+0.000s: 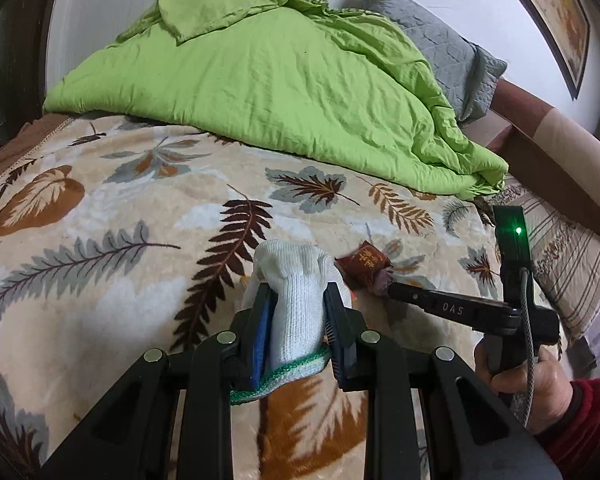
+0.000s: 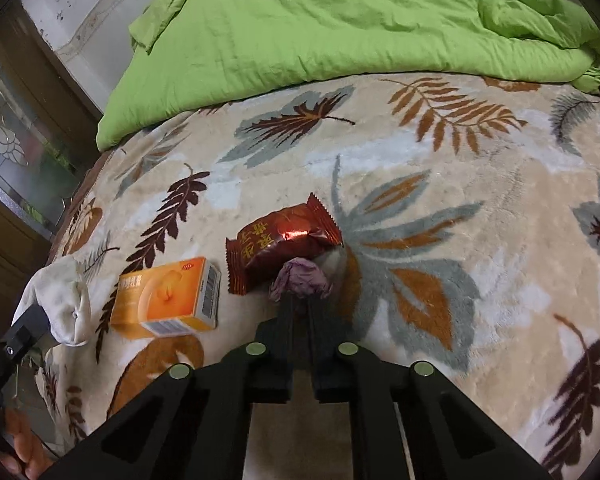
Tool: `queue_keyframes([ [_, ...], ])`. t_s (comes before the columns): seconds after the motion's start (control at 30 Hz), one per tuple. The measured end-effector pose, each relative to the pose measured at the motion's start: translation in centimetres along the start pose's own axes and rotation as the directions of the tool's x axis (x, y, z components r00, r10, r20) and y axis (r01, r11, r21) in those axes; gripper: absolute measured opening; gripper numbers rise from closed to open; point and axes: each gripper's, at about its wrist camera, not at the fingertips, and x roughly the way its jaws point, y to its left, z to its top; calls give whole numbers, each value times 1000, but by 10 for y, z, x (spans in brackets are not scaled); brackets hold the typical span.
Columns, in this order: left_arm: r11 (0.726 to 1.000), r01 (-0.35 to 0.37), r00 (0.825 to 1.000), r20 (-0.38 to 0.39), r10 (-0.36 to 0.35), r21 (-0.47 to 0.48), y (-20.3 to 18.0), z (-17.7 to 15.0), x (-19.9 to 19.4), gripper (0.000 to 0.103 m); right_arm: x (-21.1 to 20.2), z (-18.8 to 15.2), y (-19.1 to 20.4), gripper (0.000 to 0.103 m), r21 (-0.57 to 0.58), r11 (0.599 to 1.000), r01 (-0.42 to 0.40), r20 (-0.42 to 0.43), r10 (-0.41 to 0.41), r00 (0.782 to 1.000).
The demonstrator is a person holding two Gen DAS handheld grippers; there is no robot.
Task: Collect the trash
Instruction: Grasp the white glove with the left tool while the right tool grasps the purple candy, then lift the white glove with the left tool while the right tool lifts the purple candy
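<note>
My left gripper (image 1: 296, 296) is shut on a white sock (image 1: 296, 276) with a green-edged cuff, held just above the leaf-patterned blanket (image 1: 120, 200). The sock (image 2: 60, 300) also shows at the left edge of the right wrist view. My right gripper (image 2: 300, 300) is shut on a small crumpled purple scrap (image 2: 300, 276) lying on the blanket. In the left wrist view that gripper (image 1: 392, 290) reaches in from the right to the same scrap (image 1: 380, 282). A dark red snack packet (image 2: 284, 240) lies touching the scrap on its far side. An orange box (image 2: 168, 298) lies to the packet's left.
A rumpled green quilt (image 1: 280, 80) covers the far half of the bed, with a grey pillow (image 1: 440, 48) behind it. A hand (image 1: 532, 384) in a red sleeve holds the right gripper. A dark wooden door (image 2: 16, 152) stands left of the bed.
</note>
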Motion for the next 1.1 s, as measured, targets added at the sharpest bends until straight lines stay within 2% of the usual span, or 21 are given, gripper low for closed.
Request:
queue_keyframes([
  [0.2,1000,-8,1000,0,8,19,-11,-20,-8,24,-18,-9,4,9,-20,1000,20,27,-19,999],
  [0.23,1000,-6,1000,-2,6,14,-11,-24,-10,24,-18,-8,2,13,-7,1000,14,22,-14,1000],
  [0.27,1000,-6,1000,-4,6,8,-11,-27,-11,24,-17,-6,1,25,5,1000,4,18,-4,1000],
  [0.3,1000,-8,1000,-4,8,6,-11,-29,-12,24,-16,-5,0,31,10,1000,-4,20,4,1000],
  [0.5,1000,-17,1000,-2,17,5,-11,-35,-15,24,9,7,1,31,-10,1000,25,0,-25,1000],
  [0.57,1000,-16,1000,3,16,2,-11,-36,-15,24,17,10,1,35,-4,1000,20,3,-20,1000],
  [0.9,1000,-20,1000,14,19,7,-18,-46,-13,24,13,10,6,31,-27,998,49,28,-48,998],
  [0.97,1000,-23,1000,20,23,9,-19,-48,-13,24,11,11,9,33,-36,997,63,25,-63,998],
  [1.03,1000,-23,1000,16,23,14,-19,-49,-13,24,14,12,10,41,-42,996,84,7,-84,996],
  [1.1,1000,-22,1000,17,22,17,-20,-51,-13,24,16,13,9,42,-42,995,88,4,-87,996],
])
